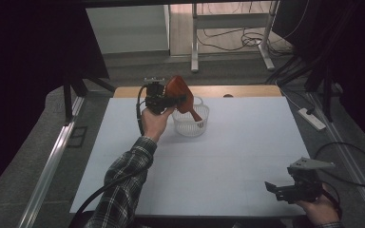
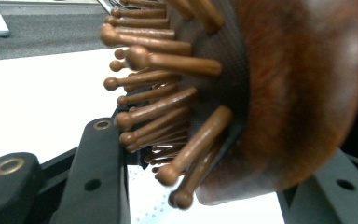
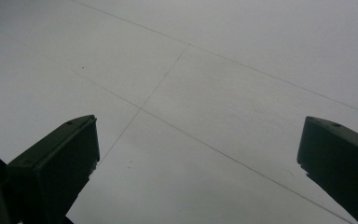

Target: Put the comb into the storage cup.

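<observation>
A brown wooden hairbrush [image 1: 179, 91] with round-tipped wooden bristles [image 2: 158, 105] is held up at the table's far middle, its handle pointing down into a white perforated basket [image 1: 191, 122]. My left gripper [image 1: 171, 100] is shut on the brush head [image 2: 298, 93], jaws either side of it, just above and left of the basket. My right gripper [image 1: 272, 188] hovers low over the table's near right corner, open with nothing between its jaws [image 3: 198, 154].
The white table top [image 1: 228, 152] stretches between the two hands. A wooden strip [image 1: 237, 90] runs along its far edge. A power strip [image 1: 311, 118] and cables lie on the floor at the right; metal frame legs stand beyond the table.
</observation>
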`<state>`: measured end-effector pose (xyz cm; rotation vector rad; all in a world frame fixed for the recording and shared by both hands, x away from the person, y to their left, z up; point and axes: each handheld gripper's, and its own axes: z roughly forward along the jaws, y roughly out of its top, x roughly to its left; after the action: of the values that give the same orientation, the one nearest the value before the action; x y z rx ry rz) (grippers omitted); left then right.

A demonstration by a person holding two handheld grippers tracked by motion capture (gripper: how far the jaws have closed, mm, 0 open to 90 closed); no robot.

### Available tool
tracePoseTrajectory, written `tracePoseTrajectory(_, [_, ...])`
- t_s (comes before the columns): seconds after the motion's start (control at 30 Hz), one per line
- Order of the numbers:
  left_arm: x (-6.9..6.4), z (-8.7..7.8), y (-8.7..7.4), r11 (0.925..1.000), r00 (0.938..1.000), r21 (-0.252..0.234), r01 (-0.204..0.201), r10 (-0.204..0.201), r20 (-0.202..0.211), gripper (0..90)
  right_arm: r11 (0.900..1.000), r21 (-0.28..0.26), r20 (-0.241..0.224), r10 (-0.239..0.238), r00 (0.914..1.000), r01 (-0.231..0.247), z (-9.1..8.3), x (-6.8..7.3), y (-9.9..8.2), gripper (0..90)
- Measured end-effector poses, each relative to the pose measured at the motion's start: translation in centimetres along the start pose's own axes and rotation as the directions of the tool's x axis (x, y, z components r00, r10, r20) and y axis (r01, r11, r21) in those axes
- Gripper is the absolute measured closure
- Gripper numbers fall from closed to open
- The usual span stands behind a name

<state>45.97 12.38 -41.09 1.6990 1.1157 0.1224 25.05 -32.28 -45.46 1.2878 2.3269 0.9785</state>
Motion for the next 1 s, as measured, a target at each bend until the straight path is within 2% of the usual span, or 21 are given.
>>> tracePoseTrajectory(0.5, [0.5, 1.1, -1.7, 0.9992, 0.9992, -0.002, 0.040, -0.040, -0.009, 52.8, 1.0000, 0.003, 0.001, 0.000, 1.0000, 0.000, 0.0, 0.0, 0.0, 0.0])
tracePoseTrajectory(0.73, [0.7, 1.4, -2.2, 0.9991, 0.9989, 0.005, 0.043, -0.043, -0.021, 52.7, 1.0000, 0.007, 0.003, -0.001, 1.0000, 0.001, 0.1, 0.0, 0.0, 0.0])
tracePoseTrajectory(1.0, [1.7, 1.4, -2.8, 0.9947, 0.9948, -0.016, 0.101, -0.101, -0.013, 51.8, 0.9999, 0.011, 0.007, -0.001, 1.0000, 0.000, 0.1, 0.0, 0.0, 0.0])
